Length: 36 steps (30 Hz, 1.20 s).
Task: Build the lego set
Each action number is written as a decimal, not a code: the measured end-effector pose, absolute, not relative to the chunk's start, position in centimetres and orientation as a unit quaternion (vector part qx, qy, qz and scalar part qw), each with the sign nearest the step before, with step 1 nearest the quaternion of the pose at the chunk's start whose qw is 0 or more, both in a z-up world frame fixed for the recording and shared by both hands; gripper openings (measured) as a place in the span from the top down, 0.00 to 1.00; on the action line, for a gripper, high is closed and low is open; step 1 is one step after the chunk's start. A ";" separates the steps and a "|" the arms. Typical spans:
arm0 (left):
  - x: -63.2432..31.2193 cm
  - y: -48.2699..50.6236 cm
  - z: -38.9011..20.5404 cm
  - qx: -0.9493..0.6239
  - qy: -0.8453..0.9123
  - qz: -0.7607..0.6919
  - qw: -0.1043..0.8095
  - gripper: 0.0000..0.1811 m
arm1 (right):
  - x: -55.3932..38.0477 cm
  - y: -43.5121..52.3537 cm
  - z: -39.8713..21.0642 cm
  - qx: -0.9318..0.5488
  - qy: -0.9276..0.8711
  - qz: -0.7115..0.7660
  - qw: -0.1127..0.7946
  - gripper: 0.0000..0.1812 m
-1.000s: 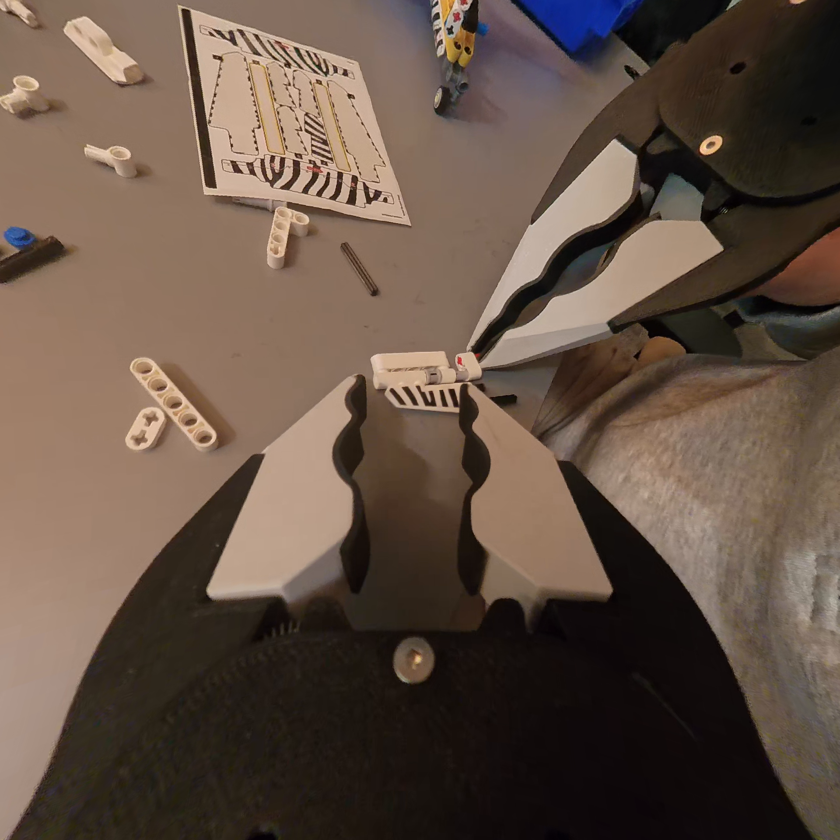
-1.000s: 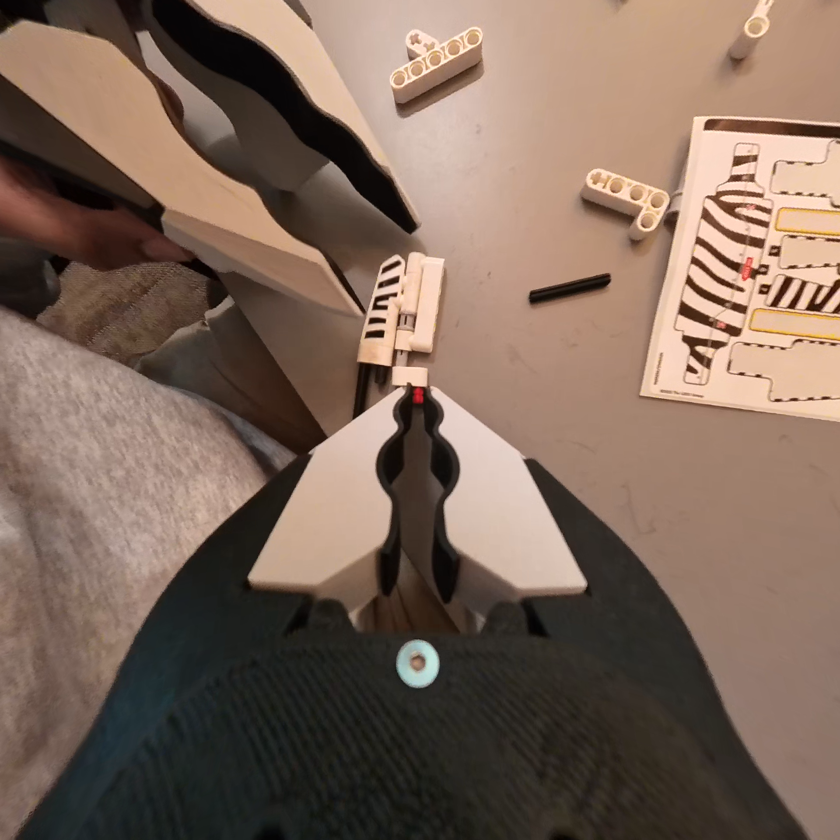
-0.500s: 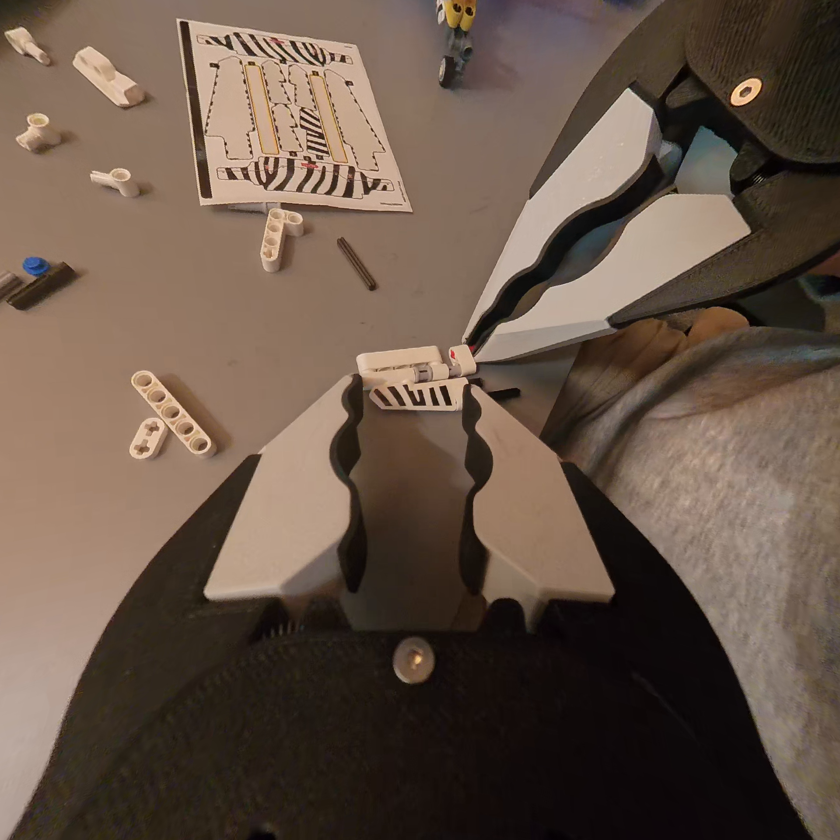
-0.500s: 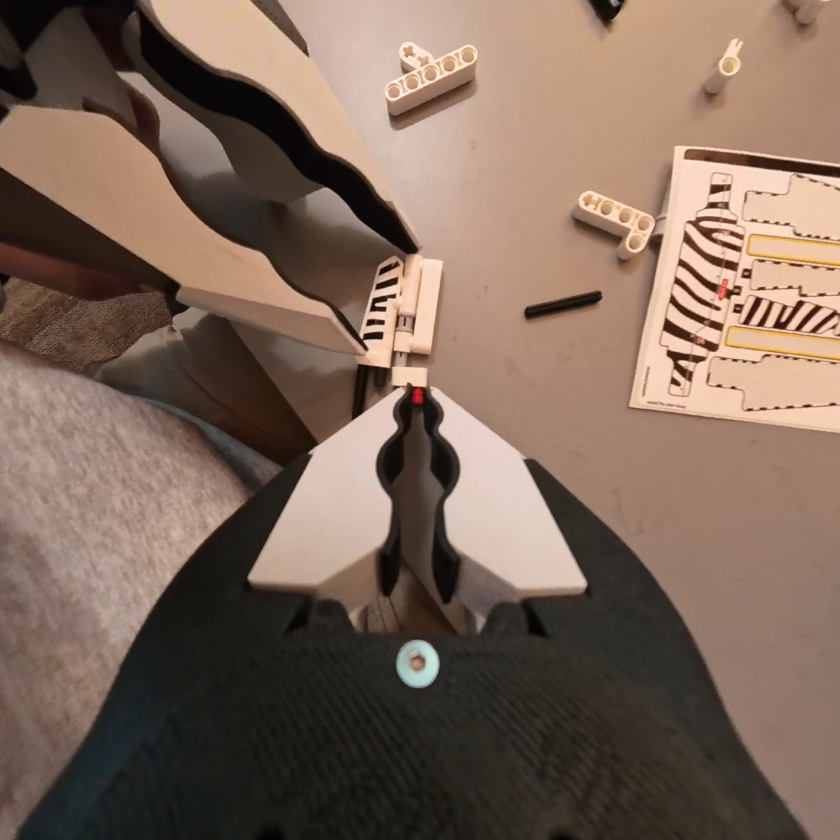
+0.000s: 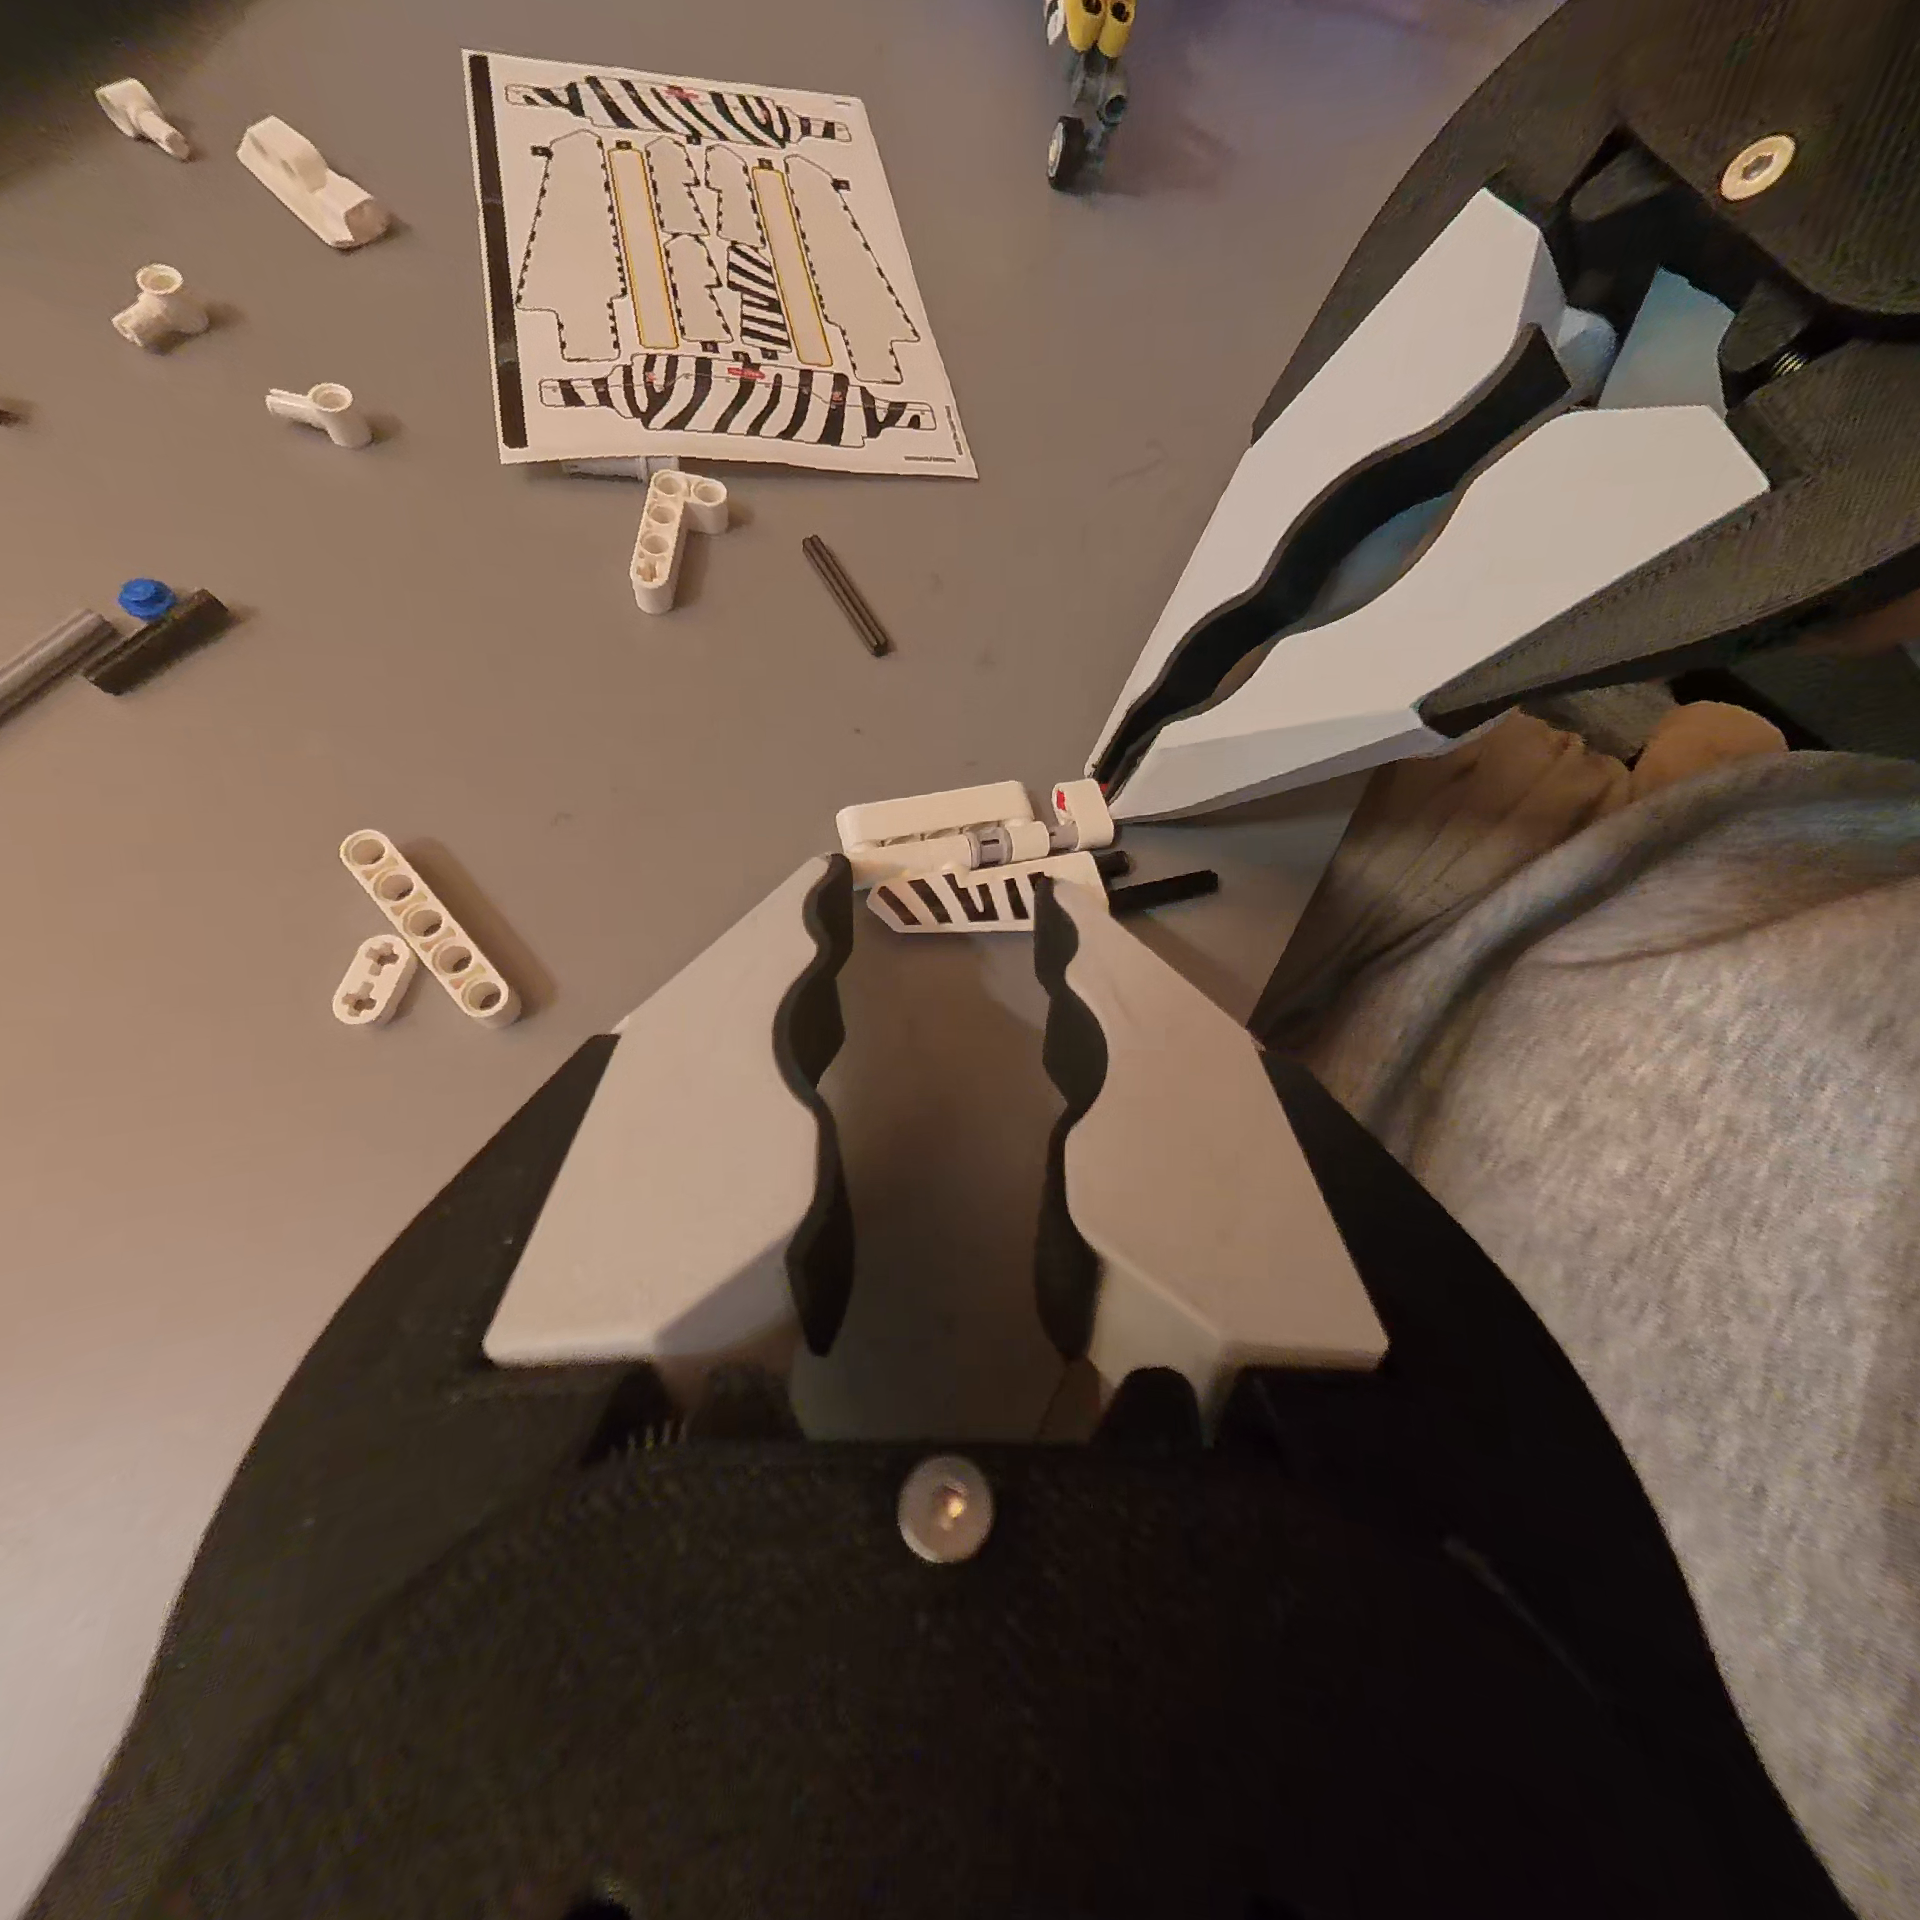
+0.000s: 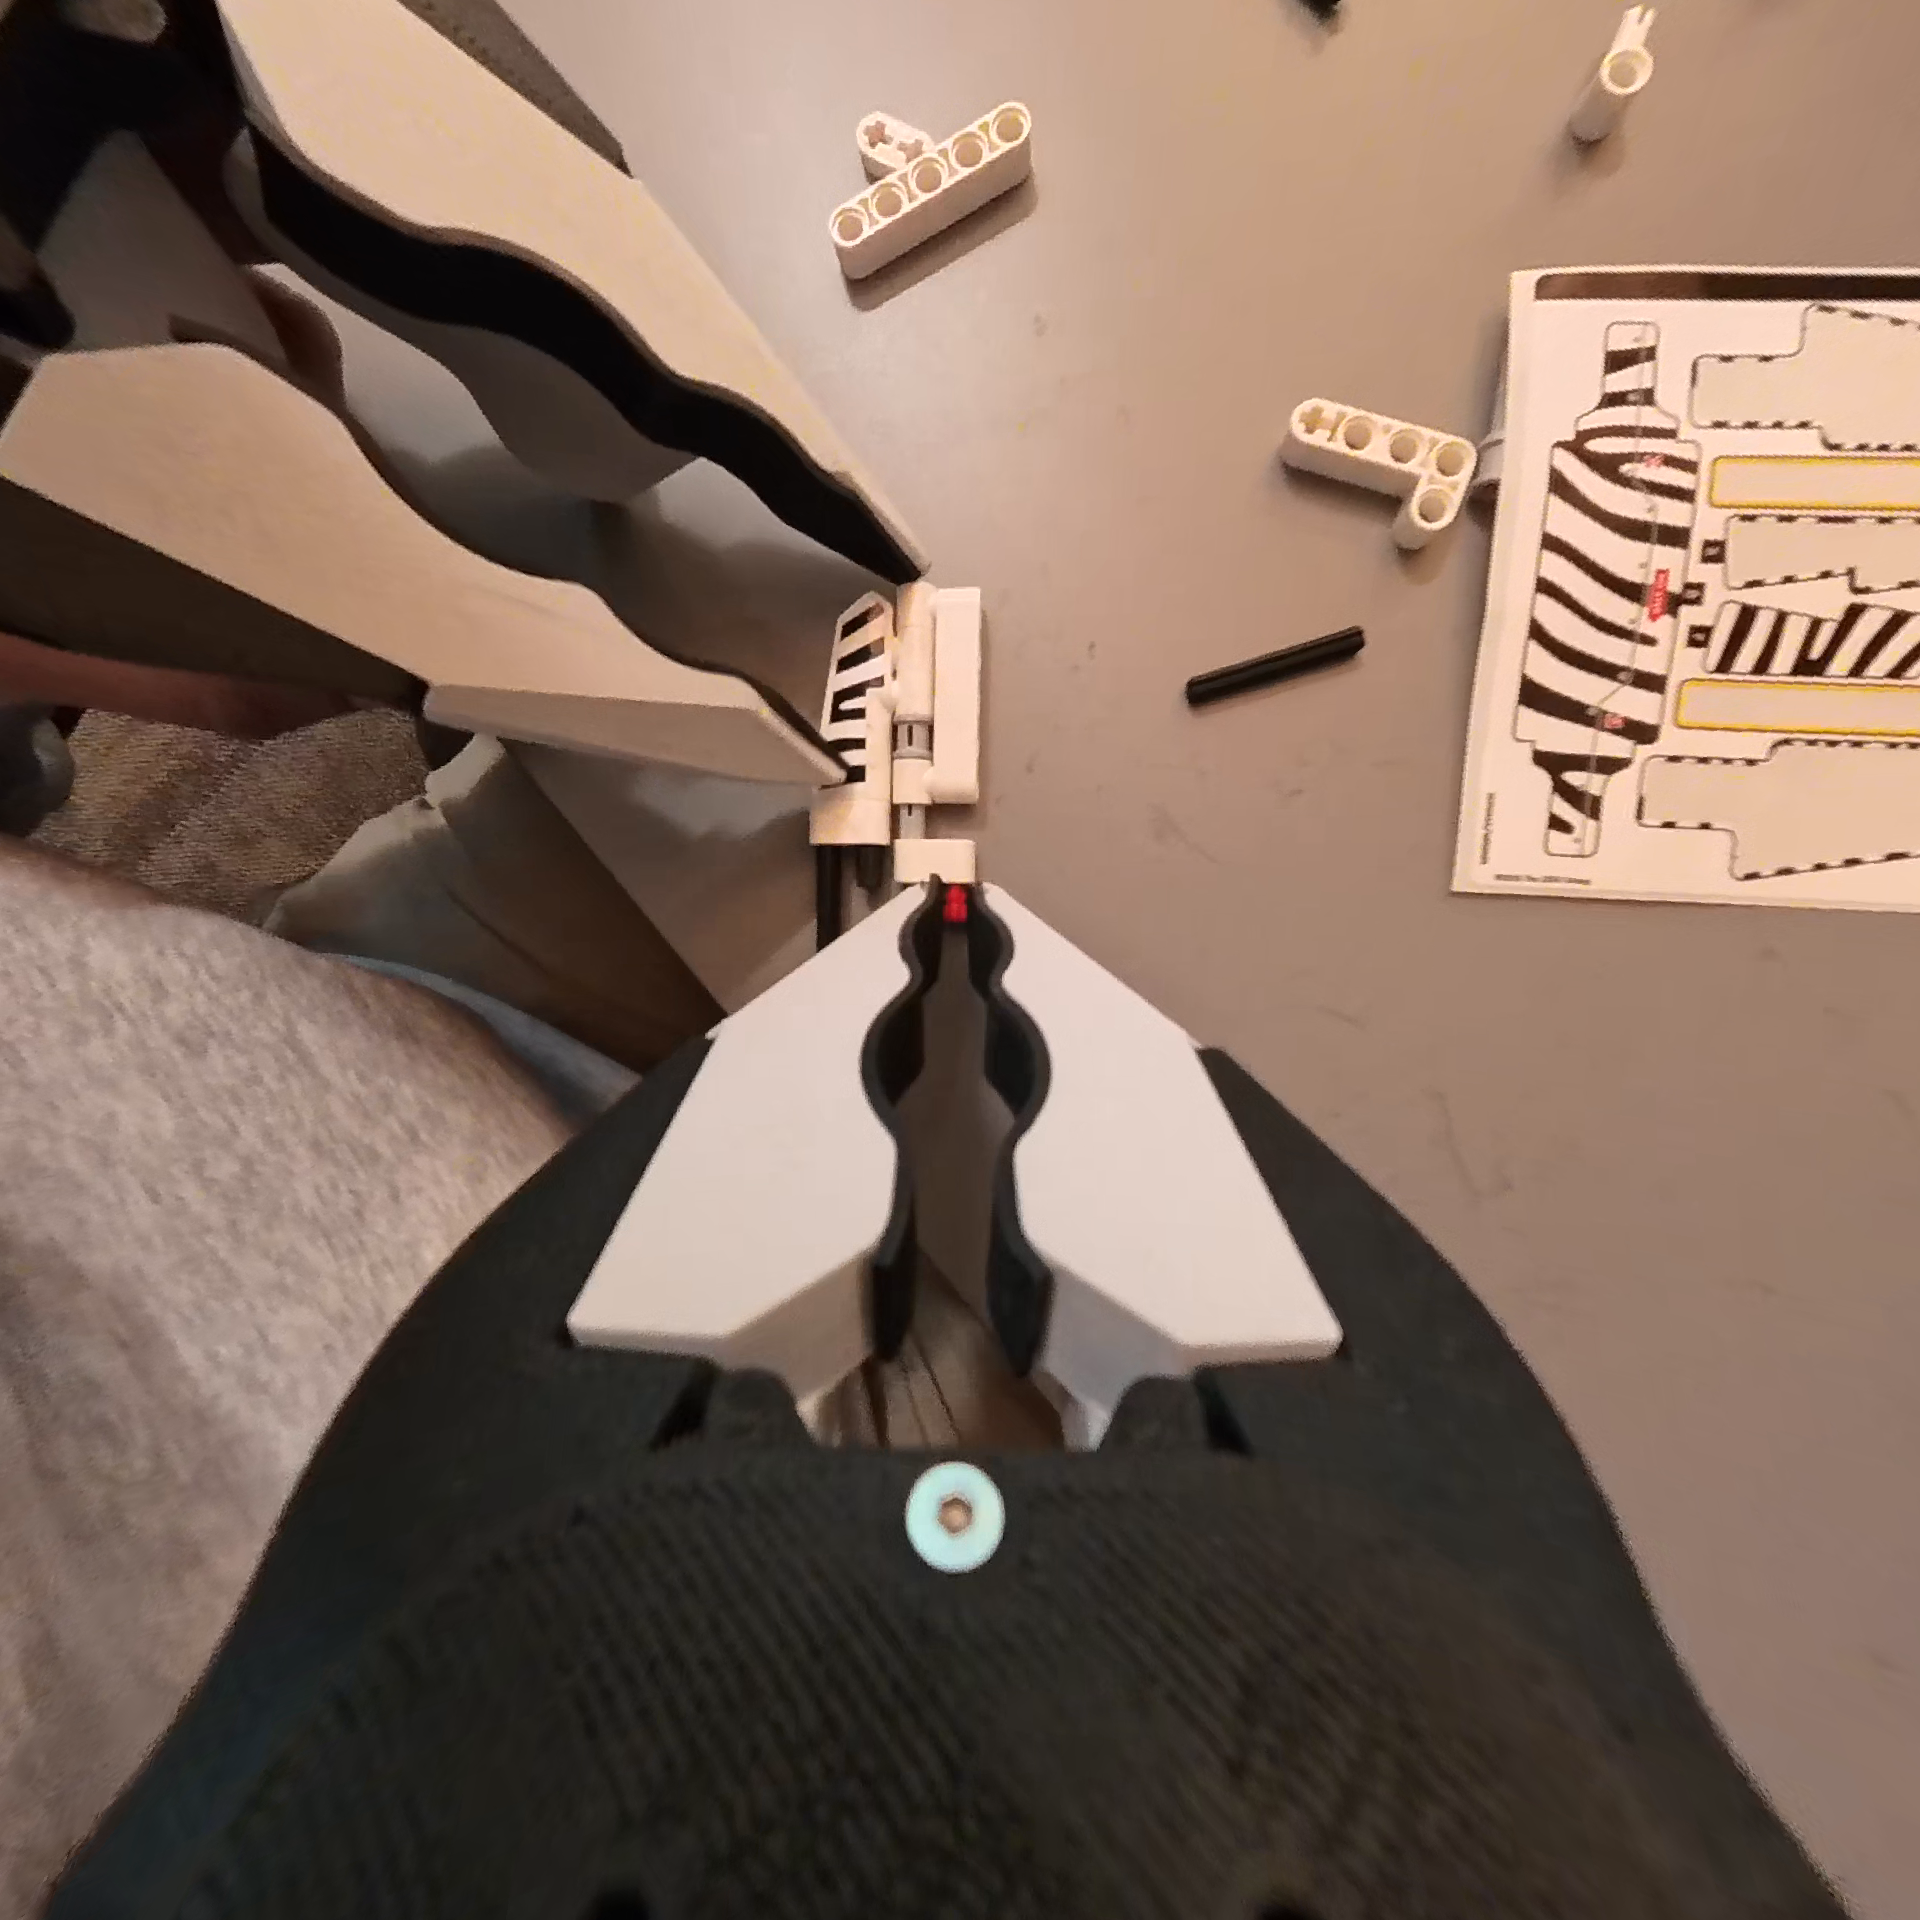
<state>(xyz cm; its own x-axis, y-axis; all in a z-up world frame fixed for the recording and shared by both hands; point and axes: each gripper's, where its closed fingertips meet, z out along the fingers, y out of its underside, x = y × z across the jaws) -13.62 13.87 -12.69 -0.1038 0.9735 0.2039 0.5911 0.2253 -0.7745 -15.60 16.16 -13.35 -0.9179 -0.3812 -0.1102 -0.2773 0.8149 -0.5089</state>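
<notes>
Jaws: your right gripper (image 6: pixel 951 902) is clenched on the small white-and-zebra-striped plastic lego assembly (image 6: pixel 914 712) by its red-tipped end; your left gripper (image 5: pixel 935 894) brackets the striped panel, spread, at its twelve o'clock.

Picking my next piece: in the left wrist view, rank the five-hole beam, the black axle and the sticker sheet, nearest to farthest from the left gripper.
From the left gripper:
1. Five-hole beam, to its left.
2. Black axle, ahead, slightly left.
3. Sticker sheet, farthest, ahead.
</notes>
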 end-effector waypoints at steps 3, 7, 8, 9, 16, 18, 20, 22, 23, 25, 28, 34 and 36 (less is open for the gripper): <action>-13.6 13.9 -12.7 -0.563 -0.695 0.268 0.358 0.81 | -15.6 16.2 -13.3 -0.166 0.947 -0.252 0.111 0.98; -13.5 13.7 -12.8 -0.562 -0.697 0.274 0.351 0.82 | -15.5 16.2 -13.3 -0.168 0.947 -0.254 0.102 0.98; -13.5 13.7 -12.8 -0.562 -0.698 0.276 0.349 0.82 | -15.5 16.2 -13.4 -0.173 0.947 -0.254 0.094 0.98; -13.5 13.7 -12.8 -0.561 -0.699 0.278 0.347 0.82 | -15.5 16.2 -13.4 -0.178 0.947 -0.254 0.085 0.98; -13.5 13.5 -12.8 -0.556 -0.703 0.288 0.338 0.83 | -15.7 16.0 -13.2 -0.199 0.943 -0.262 0.052 0.98; -13.5 13.4 -12.8 -0.554 -0.705 0.290 0.336 0.83 | -15.7 15.8 -13.1 -0.227 0.935 -0.274 0.019 0.98; -13.4 13.3 -12.8 -0.552 -0.706 0.291 0.335 0.84 | -15.8 15.7 -12.9 -0.252 0.925 -0.285 -0.013 0.99; -13.4 13.3 -12.8 -0.551 -0.707 0.291 0.334 0.84 | -15.7 15.6 -12.8 -0.261 0.920 -0.290 -0.021 0.98; -13.4 13.3 -12.8 -0.550 -0.707 0.292 0.334 0.84 | -15.7 15.6 -12.8 -0.261 0.920 -0.292 -0.020 0.98; -13.4 13.2 -12.8 -0.550 -0.707 0.292 0.334 0.84 | -15.7 15.6 -12.8 -0.265 0.918 -0.295 -0.016 0.98; -13.4 13.2 -12.8 -0.549 -0.708 0.291 0.335 0.84 | -15.8 15.5 -12.9 -0.271 0.915 -0.298 -0.020 0.98; -13.4 13.2 -12.8 -0.549 -0.708 0.292 0.335 0.84 | -15.8 15.5 -13.1 -0.251 0.918 -0.306 0.019 0.99; -13.4 13.2 -12.8 -0.549 -0.708 0.292 0.335 0.84 | -15.8 15.6 -13.1 -0.245 0.919 -0.306 0.031 0.99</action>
